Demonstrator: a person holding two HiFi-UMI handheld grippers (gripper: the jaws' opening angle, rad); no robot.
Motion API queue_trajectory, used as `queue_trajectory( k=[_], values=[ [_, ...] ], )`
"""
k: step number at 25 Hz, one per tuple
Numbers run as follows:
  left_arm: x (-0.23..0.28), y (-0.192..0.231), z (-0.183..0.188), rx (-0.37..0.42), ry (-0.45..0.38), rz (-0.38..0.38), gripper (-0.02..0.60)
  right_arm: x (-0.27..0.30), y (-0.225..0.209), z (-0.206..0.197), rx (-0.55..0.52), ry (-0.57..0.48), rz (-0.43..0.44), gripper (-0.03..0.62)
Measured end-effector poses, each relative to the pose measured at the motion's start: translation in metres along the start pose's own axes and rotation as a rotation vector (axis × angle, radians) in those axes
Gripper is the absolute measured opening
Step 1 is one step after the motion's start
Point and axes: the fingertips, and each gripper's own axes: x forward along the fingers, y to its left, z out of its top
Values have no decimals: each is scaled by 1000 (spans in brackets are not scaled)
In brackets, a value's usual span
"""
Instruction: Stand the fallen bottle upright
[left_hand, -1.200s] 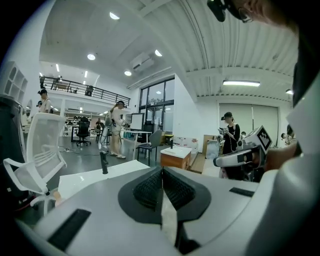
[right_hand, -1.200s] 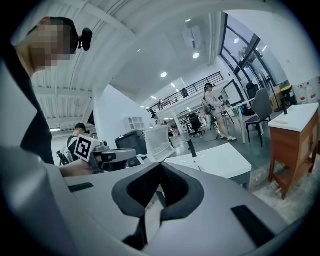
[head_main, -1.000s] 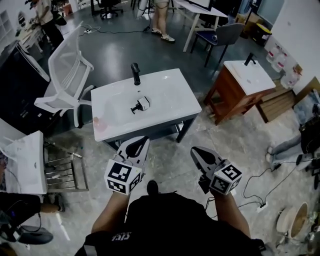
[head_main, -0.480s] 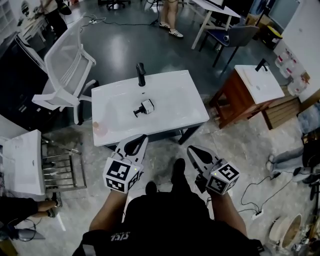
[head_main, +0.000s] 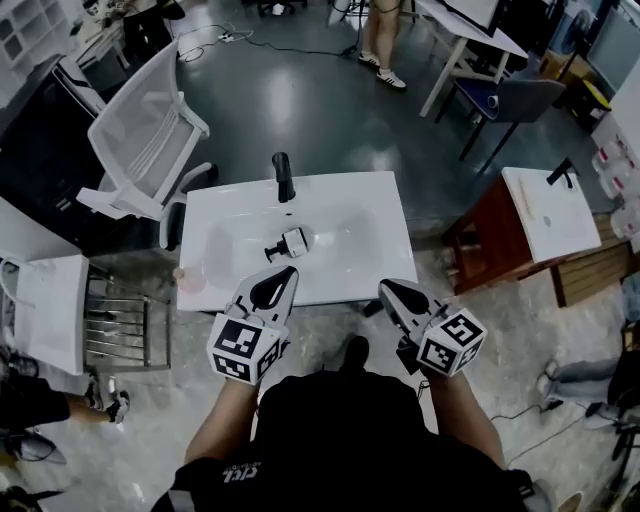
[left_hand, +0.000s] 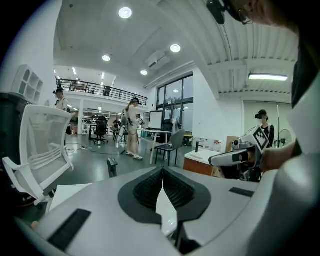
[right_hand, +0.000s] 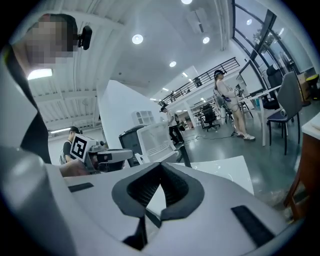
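A small white bottle (head_main: 289, 243) with a black pump top lies on its side in the basin of a white sink top (head_main: 360, 215), just in front of the black faucet (head_main: 283, 176). My left gripper (head_main: 285, 272) is shut and empty, with its tip over the sink's front edge, a short way from the bottle. To the right, off the front right corner, my right gripper (head_main: 388, 288) is shut and empty too. In the left gripper view the left gripper (left_hand: 161, 170) hides the bottle behind its shut jaws. The right gripper view shows the right gripper (right_hand: 161, 166) with the sink top (right_hand: 227, 170) beyond it.
A white mesh chair (head_main: 150, 130) stands at the sink's back left. A wooden cabinet with its own sink (head_main: 545, 215) is to the right. Another white basin (head_main: 40, 310) and a metal rack (head_main: 125, 325) are at the left. People stand in the background.
The person has walked up to the white sink. Both grippers, still shut, have come forward to its front edge, and the bottle now lies much closer to the left gripper.
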Motion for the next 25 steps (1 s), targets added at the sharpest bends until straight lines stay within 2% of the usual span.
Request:
queue_trajectory(
  k=[4,10,17,20,22,25],
  values=[
    [29,-5,13,-17,-6,67,20,0,-32,13,0,13,59,13],
    [43,-10,13,-2,21,110,18,7,-60,5,50,42,99,13],
    [33,16,6,-32,36,162,18,40,-61,0,86,75,127,13],
    [25,38,-1,-53,39,169,20,62,-40,1,64,99,152,14],
    [21,51,-4,-74,35,156,20,72,-32,2,46,110,139,14],
    [10,66,1,-61,21,128,20,89,-27,4,73,115,92,12]
  ],
)
